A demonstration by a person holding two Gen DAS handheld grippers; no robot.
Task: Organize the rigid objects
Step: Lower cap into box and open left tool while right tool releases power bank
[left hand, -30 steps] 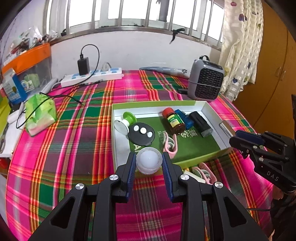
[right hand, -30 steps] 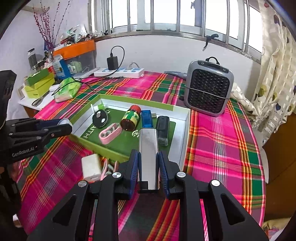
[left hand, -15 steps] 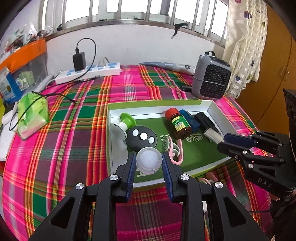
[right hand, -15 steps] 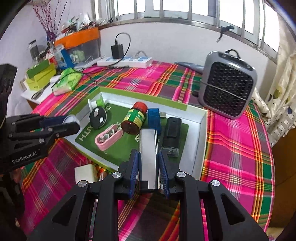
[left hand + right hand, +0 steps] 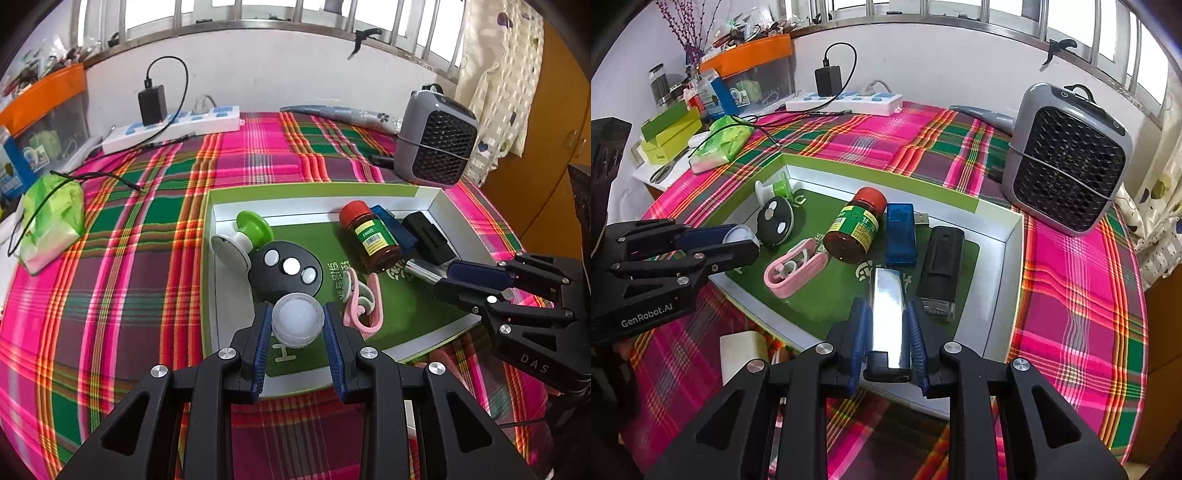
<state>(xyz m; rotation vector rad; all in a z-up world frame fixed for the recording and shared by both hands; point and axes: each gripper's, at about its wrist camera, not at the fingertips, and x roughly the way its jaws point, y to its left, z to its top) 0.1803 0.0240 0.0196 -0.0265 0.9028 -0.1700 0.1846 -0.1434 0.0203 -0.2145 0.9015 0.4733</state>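
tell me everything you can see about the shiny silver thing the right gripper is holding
The silver bar is a flat, oblong piece with a mirror-like metal finish that reflects the window light. A black fitting sits at its near end. It is clamped by its long sides in the right gripper, pointing away from the camera and tilted downward over the green-floored tray. Its far end hangs between the blue USB stick and the black device; whether it touches the tray floor cannot be told.

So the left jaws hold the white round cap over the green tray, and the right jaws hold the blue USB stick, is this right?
Not quite. The right gripper holds the shiny silver bar, as the right wrist view shows; the blue USB stick lies in the green tray. The left gripper does hold the white round cap.
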